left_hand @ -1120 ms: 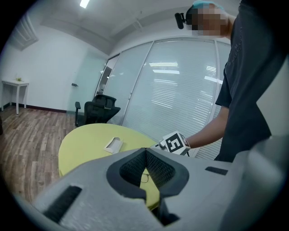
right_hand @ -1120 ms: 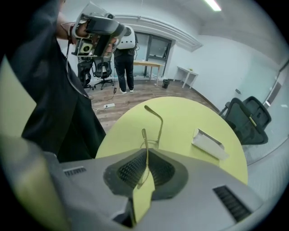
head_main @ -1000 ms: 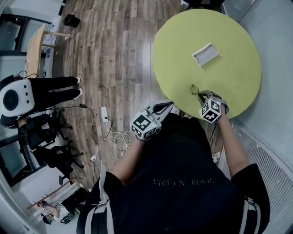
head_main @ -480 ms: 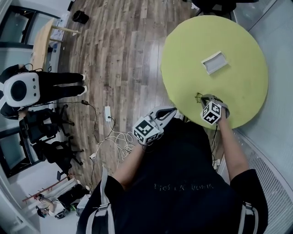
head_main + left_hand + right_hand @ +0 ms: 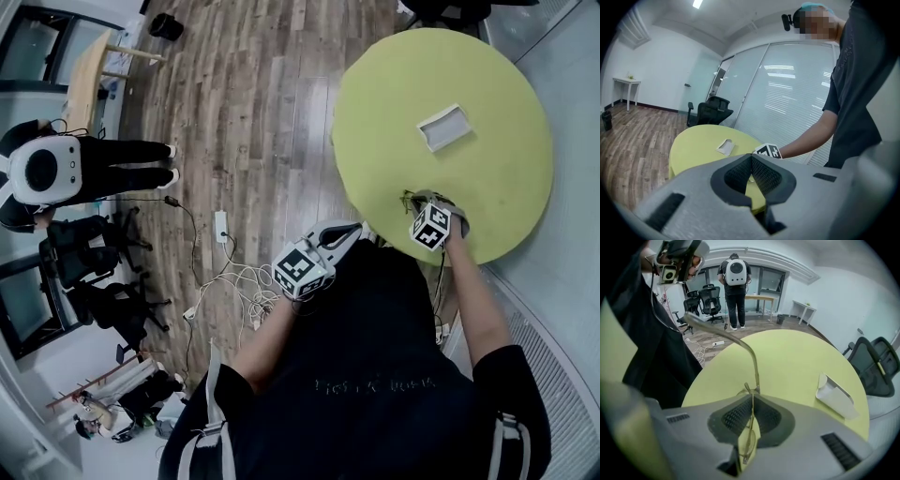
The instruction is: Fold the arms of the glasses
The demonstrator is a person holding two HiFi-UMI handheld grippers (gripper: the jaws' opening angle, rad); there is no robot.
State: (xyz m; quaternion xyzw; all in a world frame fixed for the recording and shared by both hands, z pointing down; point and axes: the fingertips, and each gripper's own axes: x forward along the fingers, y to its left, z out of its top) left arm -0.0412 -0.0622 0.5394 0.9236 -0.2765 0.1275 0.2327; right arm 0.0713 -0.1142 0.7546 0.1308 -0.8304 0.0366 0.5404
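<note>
Thin metal-framed glasses (image 5: 752, 366) are pinched between the jaws of my right gripper (image 5: 751, 397), which is shut on the frame. One arm stands unfolded, rising and curving away to the left. In the head view the right gripper (image 5: 419, 199) holds the glasses (image 5: 407, 200) just above the near edge of the round yellow-green table (image 5: 487, 75). My left gripper (image 5: 354, 228) hangs off the table's near-left edge, close to my body. Its jaws (image 5: 751, 157) are shut with nothing between them. A white open glasses case (image 5: 442, 127) lies farther in on the table.
A person with a white backpack (image 5: 42, 169) stands on the wooden floor to the left, near office chairs (image 5: 94, 272). Cables and a power strip (image 5: 220, 227) lie on the floor beside the table. A black chair (image 5: 876, 364) stands beyond the table's far side.
The head view has shifted slightly. The right gripper stays at the near table edge with the glasses, and the left gripper holds its place off the table.
</note>
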